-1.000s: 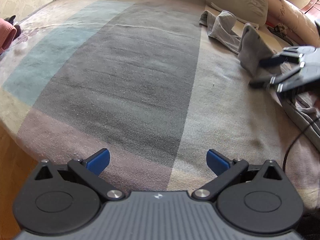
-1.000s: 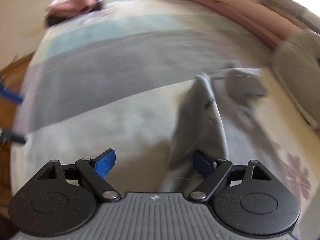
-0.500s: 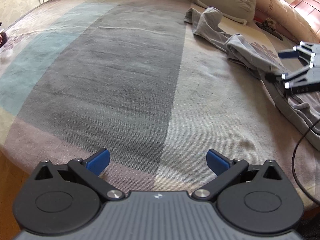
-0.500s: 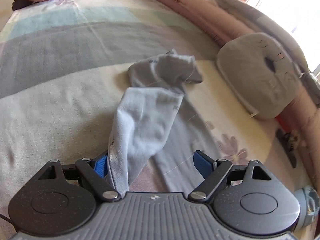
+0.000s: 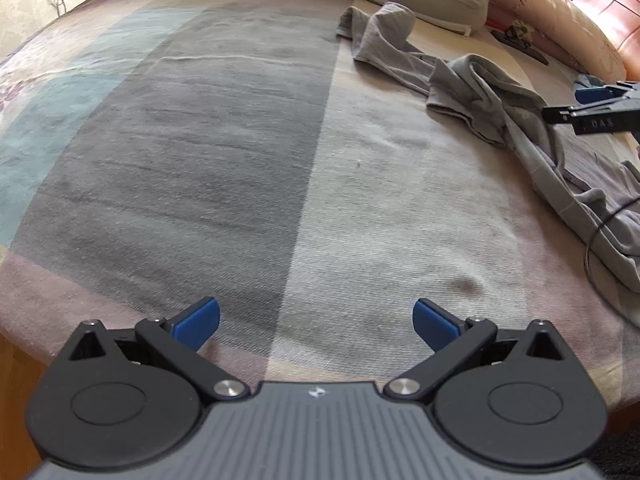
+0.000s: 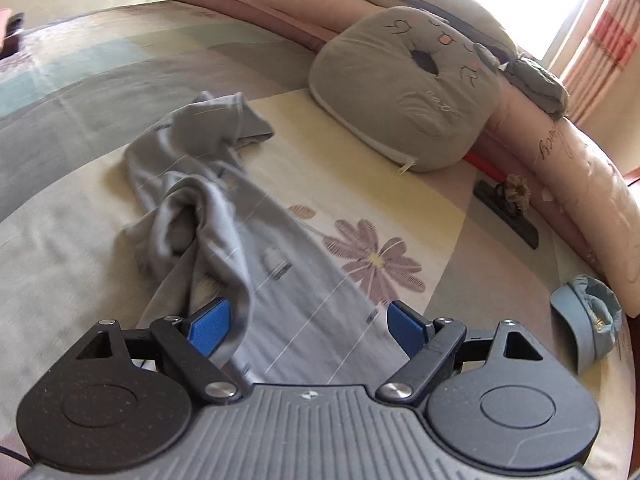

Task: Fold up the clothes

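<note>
Grey fabric, a long crumpled garment (image 6: 224, 216), lies stretched across a bed covered by a striped spread (image 5: 224, 152) of grey, pale blue, cream and dusty pink bands.

From the right wrist view, the right gripper (image 6: 306, 322) has its two blue-padded fingers (image 6: 210, 324) spread wide, grasping nothing. The garment runs straight out ahead between them, with a bunched fold just beyond the left finger. Cloth passes under and close against the left finger; whether it touches I cannot tell. Farther ahead and toward the right finger's side sits a grey cushion (image 6: 404, 88) with a stitched cartoon face, leaning on long pink bolsters (image 6: 560, 168). A pale blue cap (image 6: 588, 316) lies beyond the right finger, near the bed's edge.

From the left wrist view, the left gripper (image 5: 316, 322) is also released, its blue fingers (image 5: 198, 322) wide apart over bare striped spread. The garment (image 5: 480, 96) lies well off ahead and to the right of its right finger, and the right gripper (image 5: 592, 106) shows at the frame's far right edge above that cloth. A thin black cable (image 5: 600, 236) trails over the garment there.
</note>
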`<state>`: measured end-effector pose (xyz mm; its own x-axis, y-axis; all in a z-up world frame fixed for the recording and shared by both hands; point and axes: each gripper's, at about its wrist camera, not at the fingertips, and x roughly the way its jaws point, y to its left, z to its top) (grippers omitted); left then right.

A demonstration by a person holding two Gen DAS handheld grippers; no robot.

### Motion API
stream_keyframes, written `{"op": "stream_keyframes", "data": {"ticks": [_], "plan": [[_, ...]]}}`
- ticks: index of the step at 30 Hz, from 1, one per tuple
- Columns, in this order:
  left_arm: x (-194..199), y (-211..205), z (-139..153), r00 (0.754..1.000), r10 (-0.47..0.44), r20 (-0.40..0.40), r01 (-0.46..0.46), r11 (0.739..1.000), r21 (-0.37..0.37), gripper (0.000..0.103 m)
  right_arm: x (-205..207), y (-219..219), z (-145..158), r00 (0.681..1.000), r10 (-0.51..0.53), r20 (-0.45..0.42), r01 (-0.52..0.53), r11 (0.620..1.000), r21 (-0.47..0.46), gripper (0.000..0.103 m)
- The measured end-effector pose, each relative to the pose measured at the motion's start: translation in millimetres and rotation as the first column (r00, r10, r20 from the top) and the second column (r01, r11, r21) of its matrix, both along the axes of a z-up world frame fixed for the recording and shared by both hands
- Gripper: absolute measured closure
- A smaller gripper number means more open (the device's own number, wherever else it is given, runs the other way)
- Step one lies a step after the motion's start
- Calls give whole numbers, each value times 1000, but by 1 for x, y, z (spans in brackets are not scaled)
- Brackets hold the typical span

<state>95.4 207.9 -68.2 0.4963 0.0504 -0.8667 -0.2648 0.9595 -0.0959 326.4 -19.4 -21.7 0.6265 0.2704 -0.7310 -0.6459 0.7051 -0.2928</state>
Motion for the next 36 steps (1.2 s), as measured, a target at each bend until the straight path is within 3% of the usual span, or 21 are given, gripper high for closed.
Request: {"op": "stream_keyframes", "data": {"ticks": [10,14,16,18,21,25,26,27,36], "plan": [[38,-24,0,994,-104,16,104,994,-13,1,-57,-26,10,994,60,-90,-47,988,144,18],[54,-36,2,989,-145,23,145,989,-6,1,-68,-29,14,984,139,-108,-116,974,195,42],[55,-38,2,990,-140,20,140,990,1,1,-68,-20,18,978,185,-93,-163,965,207,49],[53,-37,1,992,-126,15,126,992,1,1,-61,-5,18,971,226,-78,-205,956,211,64],[42,-32,-1,995,-95,3,95,995,-4,1,-40,23,11,962,263,-76,-242,947,210,68],[24,-19,-3,999,-34,-14,34,999,-11,1,-16,60,-15,961,271,-60,-263,958,115,70],[20,-15,-3,1000,-22,-15,22,1000,-14,1,-12,66,-20,960,272,-68,-265,960,91,84],[16,-11,-3,1000,-11,-15,11,1000,-15,1,-13,67,-14,953,287,-91,-277,954,114,92],[6,15,4,999,38,20,-38,999,-1,1,-29,75,45,850,446,-280,-343,872,350,93]]}}
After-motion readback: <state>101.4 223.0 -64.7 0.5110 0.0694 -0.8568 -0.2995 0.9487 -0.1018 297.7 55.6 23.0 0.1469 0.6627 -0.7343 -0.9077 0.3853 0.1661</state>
